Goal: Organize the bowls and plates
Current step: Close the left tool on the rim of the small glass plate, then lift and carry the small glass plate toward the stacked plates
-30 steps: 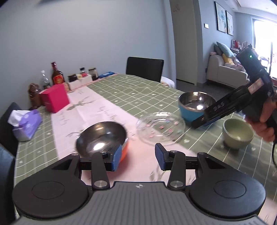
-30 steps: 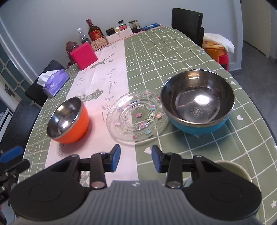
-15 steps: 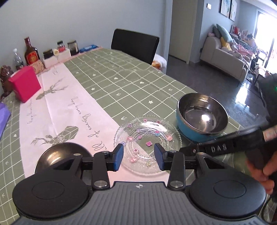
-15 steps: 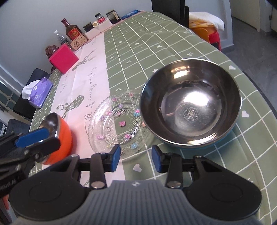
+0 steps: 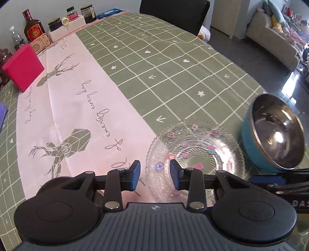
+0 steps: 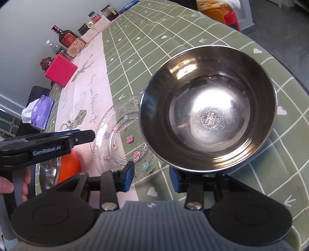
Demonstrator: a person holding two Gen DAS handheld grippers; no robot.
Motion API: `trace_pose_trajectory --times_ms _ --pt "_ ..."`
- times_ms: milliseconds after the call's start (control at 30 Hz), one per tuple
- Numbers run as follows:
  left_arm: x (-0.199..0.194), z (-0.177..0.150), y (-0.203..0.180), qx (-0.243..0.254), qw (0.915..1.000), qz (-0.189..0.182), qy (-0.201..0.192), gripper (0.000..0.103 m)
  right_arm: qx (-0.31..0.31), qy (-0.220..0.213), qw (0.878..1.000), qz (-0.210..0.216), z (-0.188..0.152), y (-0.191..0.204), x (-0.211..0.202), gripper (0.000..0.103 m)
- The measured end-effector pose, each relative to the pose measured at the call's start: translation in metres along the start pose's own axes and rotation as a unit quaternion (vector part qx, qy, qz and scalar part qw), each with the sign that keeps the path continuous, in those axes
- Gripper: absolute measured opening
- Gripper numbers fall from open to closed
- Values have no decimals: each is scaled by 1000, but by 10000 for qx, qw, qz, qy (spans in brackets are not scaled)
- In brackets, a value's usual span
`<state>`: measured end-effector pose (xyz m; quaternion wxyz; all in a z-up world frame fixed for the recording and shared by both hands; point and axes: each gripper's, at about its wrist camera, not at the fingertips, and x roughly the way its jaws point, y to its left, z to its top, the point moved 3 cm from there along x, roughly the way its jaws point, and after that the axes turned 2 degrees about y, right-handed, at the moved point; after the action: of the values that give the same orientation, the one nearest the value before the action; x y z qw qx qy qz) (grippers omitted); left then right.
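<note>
My left claw (image 5: 154, 176) hangs low over the desk (image 5: 173, 63), its blue pads apart with nothing between them. The near-left rim of the glass plate (image 5: 195, 154) sits just under and ahead of the gap, the right pad over the plate, the left pad over the pink runner (image 5: 77, 108). The plate lies flat, half on the runner's edge, half on the green cloth. To its right the blue bowl (image 5: 249, 139) stands close beside the plate's rim; from my left camera I cannot tell whether they touch.

My right claw (image 6: 151, 176) is also apart and holds nothing. From this camera the blue bowl's steel rim (image 6: 208, 108) overlaps the plate's (image 6: 119, 142) right edge and its near edge sits just above my right pad, while my left pad is over the plate's near rim. The orange bowl (image 6: 67, 168) is at the left, mostly hidden behind my left claw's body, near the plate but apart from it. A pale rim shows at the bottom right corner under my right claw; I cannot tell what it is.

Beyond the plate and the bowl the green cloth and runner run open up to the far end, where a pink box (image 5: 23, 67), a bottle (image 5: 33, 29) and jars (image 5: 73, 17) stand well apart from the dishes. A tissue pack (image 6: 40, 114) lies at the left edge.
</note>
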<state>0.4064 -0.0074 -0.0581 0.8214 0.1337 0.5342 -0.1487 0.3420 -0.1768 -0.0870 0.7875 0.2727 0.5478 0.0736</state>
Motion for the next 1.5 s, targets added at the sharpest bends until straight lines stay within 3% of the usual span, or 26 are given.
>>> trace_pose_trajectory --times_ms 167,433,600,667,867,1167,1267,1333,1400,1500 --pt "18 5 0 98 9995 219 183 30 198 104 9997 35 2 -7 6 39" --pt "30 4 -1 -29 9998 67 182 28 203 43 9996 164 7 -8 10 36" --pt "29 2 -4 -44 9999 84 126 22 152 83 9996 220 6 -9 16 13" --pt "28 -1 -6 -3 9999 130 48 21 132 83 9997 191 7 -10 16 9" --pt "22 -11 -11 -59 9996 260 106 20 -76 135 9999 73 5 -7 14 9" --pt "3 -46 -27 -15 9986 405 335 20 -532 562 9969 -126 -6 -2 9 10" --pt "0 -51 -25 -149 9989 312 301 21 -593 591 9963 -183 -7 -3 8 11" --pt "-1 -54 -21 -457 9984 281 200 30 -590 495 9968 -214 -5 -2 5 16" --pt "-1 -57 -20 -624 9976 297 43 35 -680 327 9969 -215 -3 1 1 42" --pt "0 -62 -21 -837 9958 345 -157 40 -736 209 9969 -210 1 2 1 43"
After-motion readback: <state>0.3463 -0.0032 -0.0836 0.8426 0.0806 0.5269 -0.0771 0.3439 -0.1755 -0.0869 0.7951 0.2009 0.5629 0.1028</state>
